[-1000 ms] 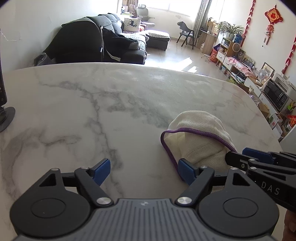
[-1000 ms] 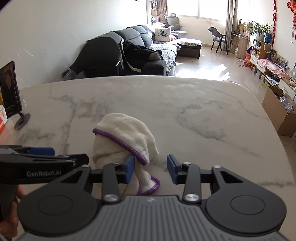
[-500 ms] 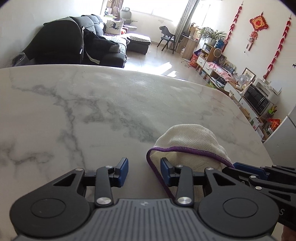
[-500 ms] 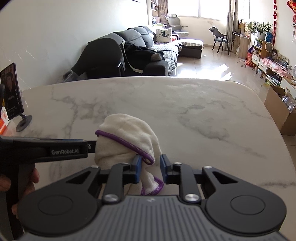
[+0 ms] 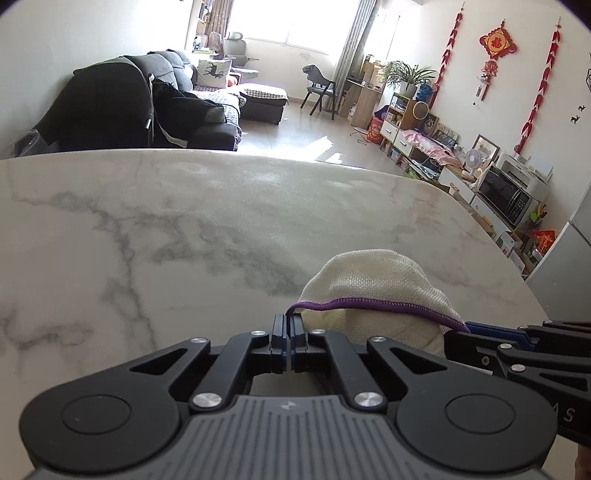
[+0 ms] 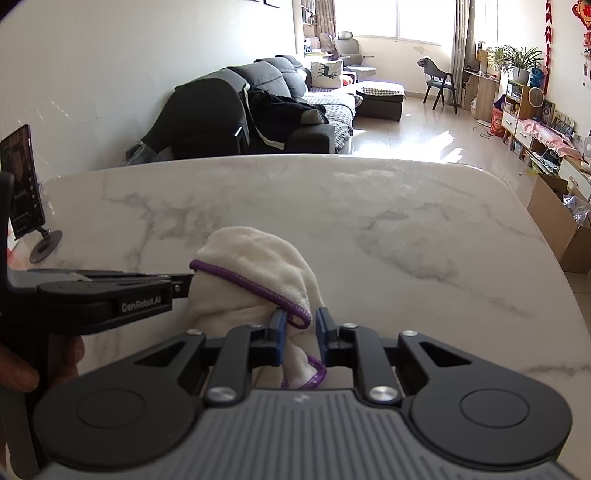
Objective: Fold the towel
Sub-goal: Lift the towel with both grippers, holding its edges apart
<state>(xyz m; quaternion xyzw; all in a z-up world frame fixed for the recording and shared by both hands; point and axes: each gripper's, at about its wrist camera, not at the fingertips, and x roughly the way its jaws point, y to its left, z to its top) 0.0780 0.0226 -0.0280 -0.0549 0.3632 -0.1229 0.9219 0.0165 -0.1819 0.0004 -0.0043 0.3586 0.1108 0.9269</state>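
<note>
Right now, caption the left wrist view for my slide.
Left gripper shut on the towel by its purple edge, on a marble table.

One towel [image 6: 255, 266], two grippers—left [image 5: 287, 325], right [image 6: 299, 325]—one phone [image 6: 21, 181].

Bunched on the counter [image 6: 369, 221]: towel [image 6: 255, 266], left tongs [image 6: 184, 282] at its left, right tongs [image 6: 299, 325] nearer, phone stand [image 6: 44, 242] far left.

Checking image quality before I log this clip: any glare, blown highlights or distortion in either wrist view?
Left wrist view: window blown out, table edge bowed by fisheye. Right wrist view: sunlit floor glares, towel sharp and evenly lit.
</note>
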